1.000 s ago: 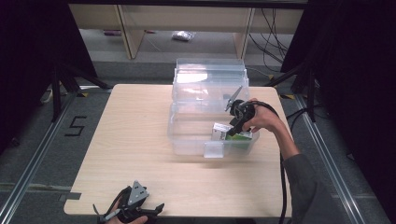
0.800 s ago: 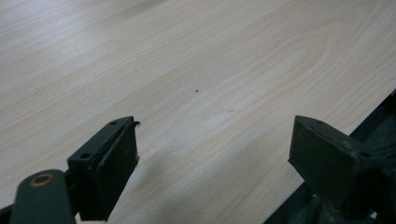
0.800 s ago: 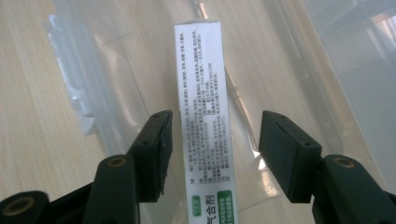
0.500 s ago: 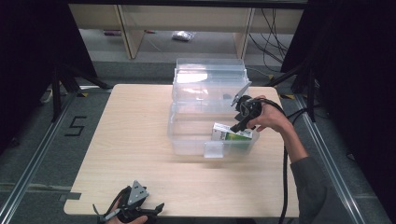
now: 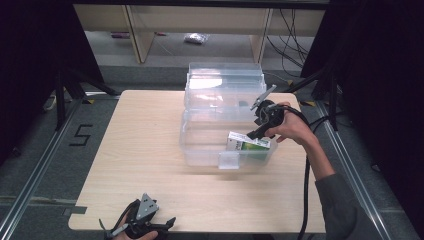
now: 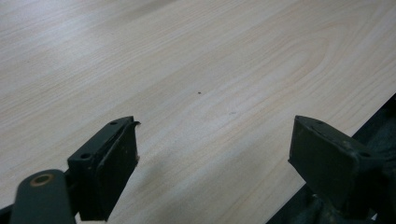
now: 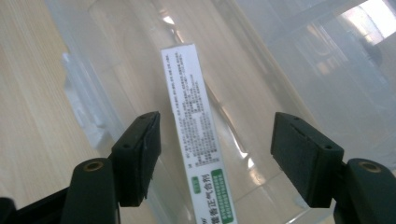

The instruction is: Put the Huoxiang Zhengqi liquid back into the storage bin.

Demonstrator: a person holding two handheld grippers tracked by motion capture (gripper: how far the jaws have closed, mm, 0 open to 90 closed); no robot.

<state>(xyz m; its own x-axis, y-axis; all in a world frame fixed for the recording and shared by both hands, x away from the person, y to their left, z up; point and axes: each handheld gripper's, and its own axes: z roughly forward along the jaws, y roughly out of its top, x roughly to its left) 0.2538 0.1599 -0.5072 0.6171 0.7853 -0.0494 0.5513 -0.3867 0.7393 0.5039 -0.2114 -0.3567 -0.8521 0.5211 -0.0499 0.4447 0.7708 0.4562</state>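
Clear plastic bin [image 5: 200, 145], glossy, rectangular, lid hinged up at rear, on pale wood-grain tabletop [image 5: 140, 150]. Inside, near its front right corner: slim white-and-green printed carton [image 5: 248, 144], lying flat. Right tool [image 5: 252, 134] angled down over the carton, jaws wide apart, carton lying free between them. Left tool [image 5: 150, 226] low at near tabletop edge, jaws wide, holding nothing.

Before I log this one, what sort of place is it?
Probably a lab or recording bay, not a home: a bare wooden table between black curtains, floor rails, loose cables, and a clear bin.
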